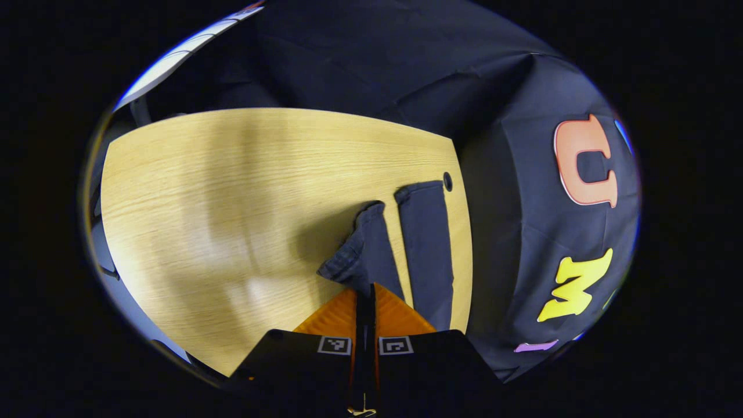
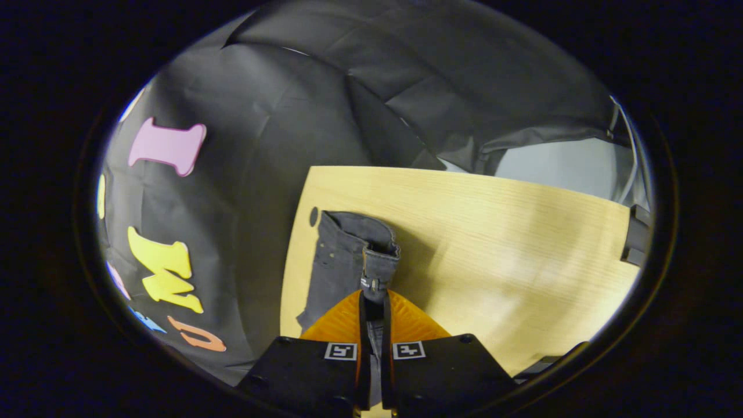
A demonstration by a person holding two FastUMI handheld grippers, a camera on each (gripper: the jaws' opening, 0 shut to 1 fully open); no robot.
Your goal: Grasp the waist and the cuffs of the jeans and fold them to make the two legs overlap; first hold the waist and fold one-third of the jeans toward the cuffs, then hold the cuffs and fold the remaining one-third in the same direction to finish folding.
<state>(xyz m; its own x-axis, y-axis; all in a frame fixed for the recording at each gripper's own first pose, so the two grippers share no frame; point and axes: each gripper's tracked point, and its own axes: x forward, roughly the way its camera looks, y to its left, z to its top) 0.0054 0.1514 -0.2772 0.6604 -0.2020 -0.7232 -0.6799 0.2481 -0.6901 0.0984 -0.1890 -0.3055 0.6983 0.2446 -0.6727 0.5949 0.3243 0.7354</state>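
Dark jeans lie along one edge of a light wooden table. In the left gripper view my left gripper (image 1: pixel 371 290) is shut on one leg's cuff end (image 1: pixel 363 252), which is lifted and crumpled; the other leg (image 1: pixel 428 244) lies flat beside it. In the right gripper view my right gripper (image 2: pixel 375 299) is shut on the jeans' waistband (image 2: pixel 380 264), raised off the table, with the rest of the waist (image 2: pixel 339 261) spread flat to its left.
The wooden table (image 1: pixel 232 203) stretches wide to the left of the jeans in the left gripper view and to the right (image 2: pixel 511 244) in the right gripper view. A small round hole (image 1: pixel 447 181) sits near the table's edge. Black cloth wall surrounds the table.
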